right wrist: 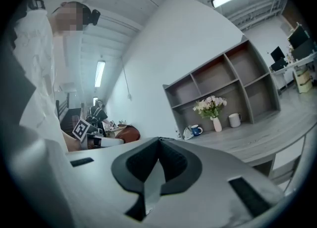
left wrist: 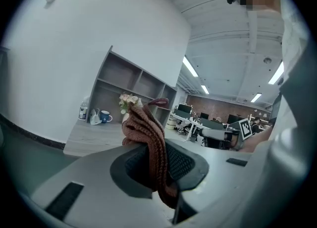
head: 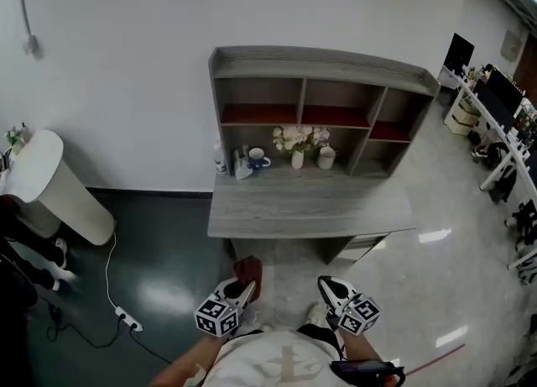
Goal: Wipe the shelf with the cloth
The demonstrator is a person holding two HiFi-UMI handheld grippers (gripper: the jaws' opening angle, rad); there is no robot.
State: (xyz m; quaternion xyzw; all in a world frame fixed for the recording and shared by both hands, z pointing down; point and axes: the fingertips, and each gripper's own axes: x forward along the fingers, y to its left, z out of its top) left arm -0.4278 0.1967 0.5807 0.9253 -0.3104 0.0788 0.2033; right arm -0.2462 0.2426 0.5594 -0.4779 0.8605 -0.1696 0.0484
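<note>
One shelf (head: 319, 66), one cloth (head: 249, 272), two grippers (head: 245, 291) (head: 329, 289), two mugs (head: 257, 159) (head: 326, 157), one flower vase (head: 297, 159), one bottle (head: 220, 159).

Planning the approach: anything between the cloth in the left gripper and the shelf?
No obstacle on the floor. The left gripper holds the cloth short of the desk top fronting the shelf. A bottle, blue mug, flower vase and white mug crowd the bottom level; upper compartments look bare.

No legible text or labels anywhere

Shelf (head: 310, 205) front bare; vase (head: 297, 159), mugs (head: 257, 159) behind
</note>
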